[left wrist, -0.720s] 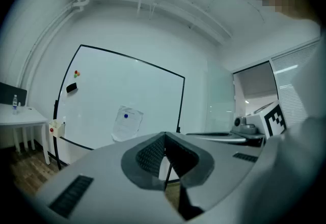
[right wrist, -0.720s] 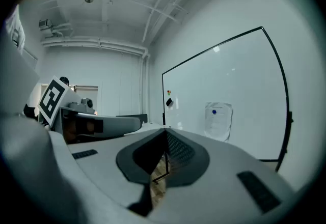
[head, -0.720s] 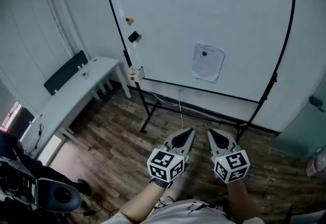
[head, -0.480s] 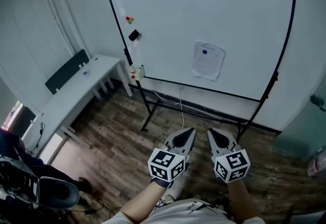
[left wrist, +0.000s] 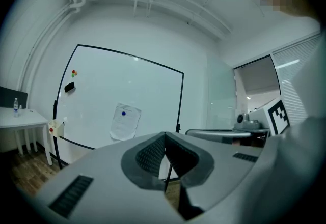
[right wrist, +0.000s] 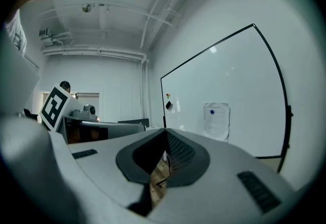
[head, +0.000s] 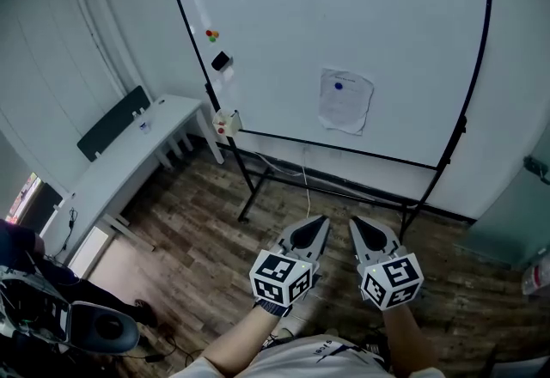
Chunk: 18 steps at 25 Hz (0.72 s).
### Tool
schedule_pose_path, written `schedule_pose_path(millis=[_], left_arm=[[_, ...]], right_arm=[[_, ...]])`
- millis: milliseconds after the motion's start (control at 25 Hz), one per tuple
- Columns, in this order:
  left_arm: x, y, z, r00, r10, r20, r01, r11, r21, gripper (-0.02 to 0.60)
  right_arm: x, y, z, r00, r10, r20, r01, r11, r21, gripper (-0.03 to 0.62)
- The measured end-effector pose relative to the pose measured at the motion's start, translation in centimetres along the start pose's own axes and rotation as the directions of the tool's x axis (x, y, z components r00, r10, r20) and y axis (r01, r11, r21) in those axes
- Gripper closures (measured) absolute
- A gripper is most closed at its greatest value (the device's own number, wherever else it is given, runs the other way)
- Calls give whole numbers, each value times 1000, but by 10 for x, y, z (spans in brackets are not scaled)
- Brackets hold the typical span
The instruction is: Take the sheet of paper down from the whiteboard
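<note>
Head view: looks steeply down on the left gripper (head: 319, 221) and the right gripper (head: 356, 222), held side by side and level above a wooden floor (head: 206, 239), well apart from the whiteboard (head: 284, 15) ahead. Finds the sheet of paper (head: 345, 106) up on the whiteboard, right of centre in the lower half, pinned near the top edge by a blue magnet (head: 338, 86). Takes in, toward the board's upper left, three small coloured magnets (head: 211, 34) and a black eraser (head: 221, 61) just below them, plus a small box (head: 227, 123) on the left post of the frame. Places a white desk (head: 120, 166) along the wall at the left, with a dark panel (head: 112, 122) behind it.

Left gripper view: shows that gripper closed tip to tip on nothing, with the paper far ahead, left of the tips.

Right gripper view: shows the same closed, empty gripper, with the paper far ahead, right of the tips.
</note>
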<state>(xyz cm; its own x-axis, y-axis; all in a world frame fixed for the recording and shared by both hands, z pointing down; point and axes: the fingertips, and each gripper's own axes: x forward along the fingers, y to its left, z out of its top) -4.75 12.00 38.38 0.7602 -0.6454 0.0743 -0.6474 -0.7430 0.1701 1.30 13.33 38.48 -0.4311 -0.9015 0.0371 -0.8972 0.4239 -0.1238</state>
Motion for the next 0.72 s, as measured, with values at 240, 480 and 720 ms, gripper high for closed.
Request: schedule_pose_path(millis=[240,480,720], left_arm=[[17,-11,-3,1000,5,-7,-5,1000,25,569],[35,-7,1,1000,0,-4,0,999,32,569],[74,15,0,1000,-20,-1,20,1000,23,569]], right_arm=[[-9,-20,-3,1000,-3,13,3,1000,10,582],[-4,-35,3,1000,-19,22,19,1000,0,582],[24,-66,2,999,-51,9,51,999,-15,582]])
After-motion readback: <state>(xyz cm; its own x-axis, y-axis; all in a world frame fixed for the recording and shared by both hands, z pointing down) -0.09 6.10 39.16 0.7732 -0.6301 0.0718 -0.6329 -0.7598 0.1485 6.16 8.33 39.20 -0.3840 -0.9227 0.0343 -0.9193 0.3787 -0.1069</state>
